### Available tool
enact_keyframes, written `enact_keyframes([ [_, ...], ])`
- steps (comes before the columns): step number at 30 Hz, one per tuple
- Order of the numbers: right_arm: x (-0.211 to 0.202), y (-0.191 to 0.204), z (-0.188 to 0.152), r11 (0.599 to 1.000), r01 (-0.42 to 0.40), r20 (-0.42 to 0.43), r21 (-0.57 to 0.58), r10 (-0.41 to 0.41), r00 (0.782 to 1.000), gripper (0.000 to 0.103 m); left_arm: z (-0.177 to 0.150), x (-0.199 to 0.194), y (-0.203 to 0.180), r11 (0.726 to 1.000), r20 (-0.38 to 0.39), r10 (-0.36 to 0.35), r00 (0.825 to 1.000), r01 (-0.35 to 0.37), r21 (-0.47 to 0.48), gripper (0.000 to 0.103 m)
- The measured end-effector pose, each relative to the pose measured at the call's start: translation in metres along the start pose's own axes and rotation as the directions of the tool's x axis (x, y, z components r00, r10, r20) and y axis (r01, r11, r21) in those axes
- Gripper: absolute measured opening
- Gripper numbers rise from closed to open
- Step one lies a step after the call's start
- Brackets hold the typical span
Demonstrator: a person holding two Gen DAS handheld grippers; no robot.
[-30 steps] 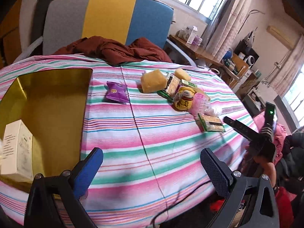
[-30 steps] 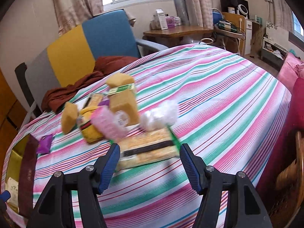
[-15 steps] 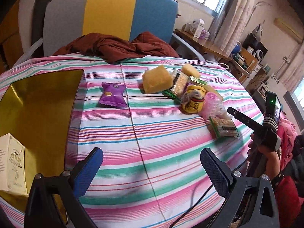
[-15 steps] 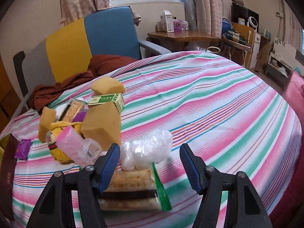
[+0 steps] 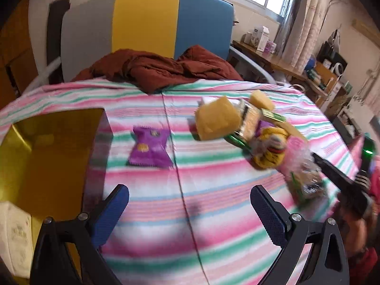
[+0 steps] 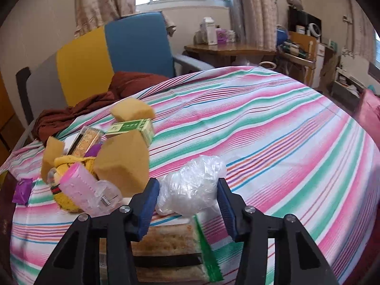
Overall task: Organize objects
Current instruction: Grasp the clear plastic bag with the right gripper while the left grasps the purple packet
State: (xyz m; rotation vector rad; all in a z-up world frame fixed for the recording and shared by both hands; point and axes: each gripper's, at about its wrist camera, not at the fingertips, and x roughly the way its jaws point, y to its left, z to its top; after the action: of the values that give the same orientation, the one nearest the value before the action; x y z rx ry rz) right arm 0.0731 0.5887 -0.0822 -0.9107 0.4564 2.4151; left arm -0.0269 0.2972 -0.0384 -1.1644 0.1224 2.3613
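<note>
Bench (image 6: 273,123) under a pink, green and white striped cloth fills both views, with a gold tray (image 5: 47,156) at its left end holding one pale box (image 5: 14,237). Beyond it stand a grey, yellow and blue chair (image 5: 144,23) and a rumpled brown garment (image 5: 156,71). Near the right edge lies a heap: three yellow sponges, the biggest (image 6: 121,161) at the front, two cracker packets, one of them (image 6: 166,244) under the right gripper, one yellow knit toy (image 6: 71,166), one green carton (image 6: 133,128) and one pink clear case (image 6: 87,190). One purple sachet (image 5: 149,149) lies alone between heap and tray.

The right gripper (image 6: 187,197) has its fingers closing around one crumpled clear plastic bag (image 6: 192,185); the pads do not yet seem to press it. The bag looks very light, soft and slippery, likely to crush and slide, so a hold across its bunched middle should serve best. The left gripper (image 5: 190,209) hangs with fingers apart over bare cloth, holding nothing.
</note>
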Motion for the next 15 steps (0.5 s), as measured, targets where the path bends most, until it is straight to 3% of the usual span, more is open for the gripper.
enact_keyframes([
  [4, -0.002, -0.013, -0.001, 0.998, 0.027, 0.025, 0.062, -0.028, 0.999, 0.049, 0.016, 0.024, -0.001, 0.999, -0.001, 0.042, 0.999, -0.042, 0.019, 0.103],
  [11, -0.004, -0.014, -0.003, 0.996, 0.052, 0.054, 0.073, -0.056, 0.997, 0.049, 0.038, 0.066, -0.004, 0.991, -0.036, 0.119, 0.992, -0.116, 0.072, 0.102],
  [15, -0.003, -0.016, -0.004, 0.995, 0.051, 0.057, 0.085, -0.056, 0.997, 0.049, 0.046, 0.085, 0.001, 0.985, -0.054, 0.152, 0.987, -0.146, 0.094, 0.094],
])
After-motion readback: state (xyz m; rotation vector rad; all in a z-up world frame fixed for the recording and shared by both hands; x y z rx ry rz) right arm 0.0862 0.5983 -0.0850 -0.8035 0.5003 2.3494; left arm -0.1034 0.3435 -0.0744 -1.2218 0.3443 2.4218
